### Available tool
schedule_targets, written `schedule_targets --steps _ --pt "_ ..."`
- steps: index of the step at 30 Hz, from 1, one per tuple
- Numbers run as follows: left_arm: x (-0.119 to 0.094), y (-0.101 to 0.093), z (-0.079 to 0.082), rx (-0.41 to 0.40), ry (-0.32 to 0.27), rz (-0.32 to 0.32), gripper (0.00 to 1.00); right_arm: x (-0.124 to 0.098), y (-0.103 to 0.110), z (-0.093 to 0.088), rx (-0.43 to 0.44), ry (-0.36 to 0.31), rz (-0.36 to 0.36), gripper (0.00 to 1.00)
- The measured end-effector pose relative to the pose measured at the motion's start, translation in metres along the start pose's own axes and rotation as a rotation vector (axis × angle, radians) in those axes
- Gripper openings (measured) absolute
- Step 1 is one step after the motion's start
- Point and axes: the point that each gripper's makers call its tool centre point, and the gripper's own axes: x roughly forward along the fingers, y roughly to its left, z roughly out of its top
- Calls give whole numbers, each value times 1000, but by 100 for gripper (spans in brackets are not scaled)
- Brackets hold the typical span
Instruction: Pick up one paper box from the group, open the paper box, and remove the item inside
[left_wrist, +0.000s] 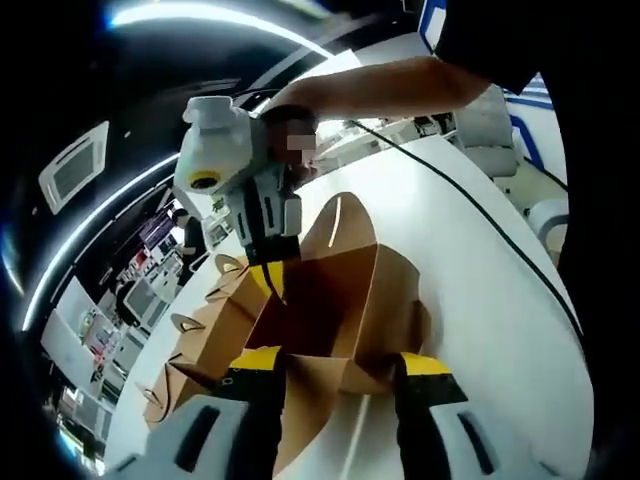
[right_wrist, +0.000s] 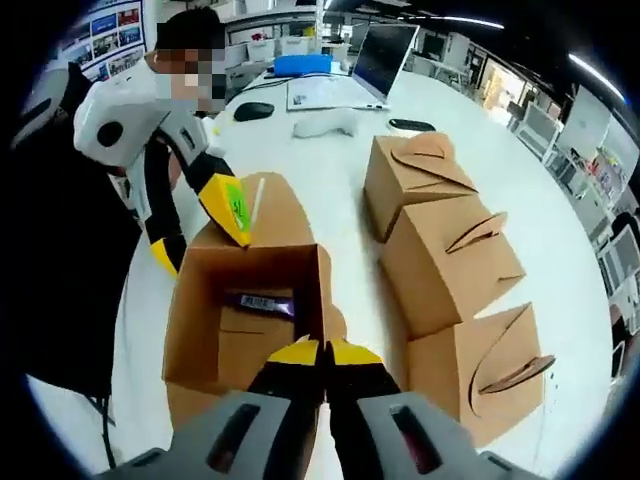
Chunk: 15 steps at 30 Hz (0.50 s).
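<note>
With my right gripper (right_wrist: 323, 350) pinching the open box's (right_wrist: 245, 310) 6 o'clock wall and my left gripper (right_wrist: 205, 228) spread at 12 o'clock, the item (right_wrist: 258, 301) inside awaits removal.

Open brown paper box (right_wrist: 245, 320) stands upright on the white table, flaps raised, just beside a row of three closed boxes (right_wrist: 455, 290) with curved tab handles. A small dark-wrapped item (right_wrist: 262, 302) lies flat on its floor.
</note>
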Motion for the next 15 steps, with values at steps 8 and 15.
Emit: schedule_targets --steps 8,15 --pt "0 0 1 -5 6 1 45 -10 -10 11 -38 -102 -177 20" --pt "0 0 1 -12 4 5 45 -47 -7 35 63 -389 -349 25"
